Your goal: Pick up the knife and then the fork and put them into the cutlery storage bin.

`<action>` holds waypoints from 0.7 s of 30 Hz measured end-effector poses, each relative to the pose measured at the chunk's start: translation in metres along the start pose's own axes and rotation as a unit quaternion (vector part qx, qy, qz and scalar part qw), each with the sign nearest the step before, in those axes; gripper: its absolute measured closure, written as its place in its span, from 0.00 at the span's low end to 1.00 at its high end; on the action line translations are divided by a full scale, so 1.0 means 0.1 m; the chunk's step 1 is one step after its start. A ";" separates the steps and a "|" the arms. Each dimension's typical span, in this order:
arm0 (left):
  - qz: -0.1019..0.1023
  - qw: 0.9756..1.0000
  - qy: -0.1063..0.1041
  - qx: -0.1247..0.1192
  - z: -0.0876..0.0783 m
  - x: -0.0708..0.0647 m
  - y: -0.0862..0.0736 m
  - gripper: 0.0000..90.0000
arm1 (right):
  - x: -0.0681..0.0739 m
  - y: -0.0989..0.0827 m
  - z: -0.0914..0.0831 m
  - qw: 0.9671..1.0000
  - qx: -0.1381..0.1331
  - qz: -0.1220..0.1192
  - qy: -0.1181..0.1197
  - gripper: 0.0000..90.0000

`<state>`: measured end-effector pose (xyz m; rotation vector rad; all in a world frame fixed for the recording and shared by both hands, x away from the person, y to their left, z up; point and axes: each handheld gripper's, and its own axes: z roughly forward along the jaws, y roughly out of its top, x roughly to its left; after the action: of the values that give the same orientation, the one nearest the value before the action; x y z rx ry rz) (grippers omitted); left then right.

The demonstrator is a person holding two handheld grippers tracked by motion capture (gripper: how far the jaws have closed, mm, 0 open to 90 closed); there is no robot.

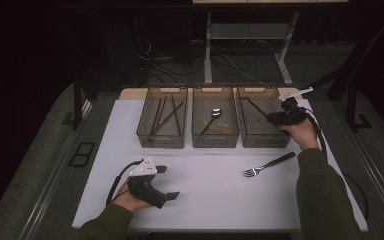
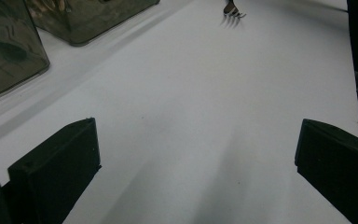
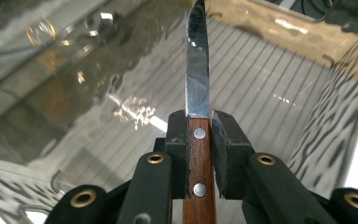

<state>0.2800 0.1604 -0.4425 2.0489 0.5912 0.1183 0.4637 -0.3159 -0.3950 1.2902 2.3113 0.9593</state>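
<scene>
Right gripper [image 3: 198, 140] is clamped tight on a wooden-handled knife [image 3: 198, 93], both pads pressed against the handle where its 2 rivets show, blade pointing straight out to 12 o'clock in the right gripper view. In the high view the right gripper [image 1: 269, 116] sits at about 2 o'clock on the table [image 1: 205, 200], poised over the right-hand bin [image 1: 265, 141], with the knife [image 1: 256, 108] angled down inside it toward 10 o'clock. The ribbed bottom of that bin [image 3: 270, 79] lies right under the blade. Left gripper [image 1: 168, 182] rests low at 7 o'clock on the table, jaws spread wide with nothing but bare white surface between them. A fork [image 1: 267, 165] lies on the table at 4 o'clock, well apart from both grippers. The middle bin [image 1: 215, 141] holds a spoon [image 1: 212, 118].
</scene>
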 end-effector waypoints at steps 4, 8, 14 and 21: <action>-0.001 1.000 0.000 0.001 0.00 0.00 0.00 0.00 | 0.01 0.01 -0.03 1.000 -0.015 0.008 -0.010 0.62; 0.001 1.000 0.000 0.001 0.00 0.00 0.00 0.00 | 0.01 0.00 -0.11 0.999 -0.027 0.019 0.001 0.52; 0.000 1.000 -0.001 0.004 0.00 0.00 0.00 0.00 | 0.10 -0.08 -0.40 0.998 -0.062 0.021 0.019 0.55; 0.000 1.000 0.000 0.005 0.01 -0.01 0.00 0.00 | 0.28 -0.30 -0.72 0.997 -0.068 -0.001 0.039 0.80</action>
<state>0.2796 0.1597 -0.4428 2.0592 0.5919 0.1155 0.3887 -0.3321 -0.3628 1.2155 2.2596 1.1652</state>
